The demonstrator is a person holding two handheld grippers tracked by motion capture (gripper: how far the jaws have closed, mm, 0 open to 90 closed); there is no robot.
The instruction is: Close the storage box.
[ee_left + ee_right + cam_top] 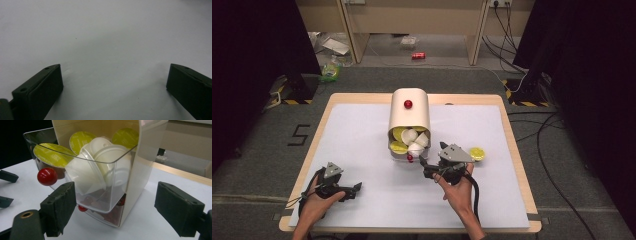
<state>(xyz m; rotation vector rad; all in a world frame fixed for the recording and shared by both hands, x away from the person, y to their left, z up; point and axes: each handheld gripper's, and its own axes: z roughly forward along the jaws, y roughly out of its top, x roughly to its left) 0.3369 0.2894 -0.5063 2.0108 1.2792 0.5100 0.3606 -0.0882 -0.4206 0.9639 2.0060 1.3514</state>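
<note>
I'm looking at the capsule dispenser [410,117] standing mid-table, its clear drawer [82,187] pulled out and heaped with pods. My right gripper [125,212] is hovering before it, jaws apart, and I'm judging a careless nudge could be spilling pods. My left gripper [354,188] is resting agape on the white mat [362,145].

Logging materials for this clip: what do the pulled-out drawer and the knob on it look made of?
Drawer: clear, glossy plastic, likely; the pods inside show through its walls. Knob: red, smooth and shiny with a highlight; plastic or painted wood, cannot tell.
</note>
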